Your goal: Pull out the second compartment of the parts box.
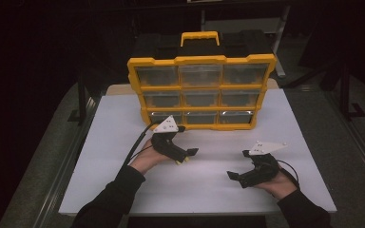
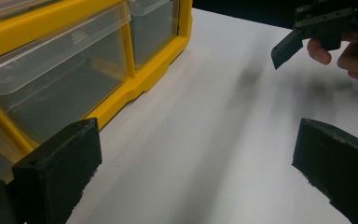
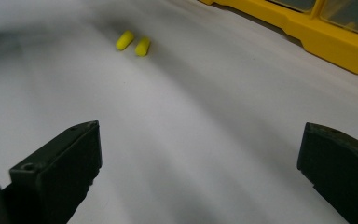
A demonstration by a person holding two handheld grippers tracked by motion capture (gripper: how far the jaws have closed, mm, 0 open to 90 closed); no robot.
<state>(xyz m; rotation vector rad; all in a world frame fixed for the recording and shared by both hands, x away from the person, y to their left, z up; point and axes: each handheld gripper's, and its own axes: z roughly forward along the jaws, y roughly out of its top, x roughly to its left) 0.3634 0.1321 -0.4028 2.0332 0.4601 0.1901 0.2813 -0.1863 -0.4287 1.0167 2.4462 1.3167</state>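
Two small yellow foam plugs lie side by side on the white table; in the high view they show as a yellow spot just under the near jaw of my left gripper. That gripper points right along the front of the yellow organiser, jaws wide open and empty. My right gripper points left toward the plugs from a short way off. Its jaws are also wide apart with nothing between them.
The organiser stands upright at the back of the table with several clear drawers, all pushed in, and a carry handle on top. Its yellow base runs close to both grippers. The surroundings are dark.
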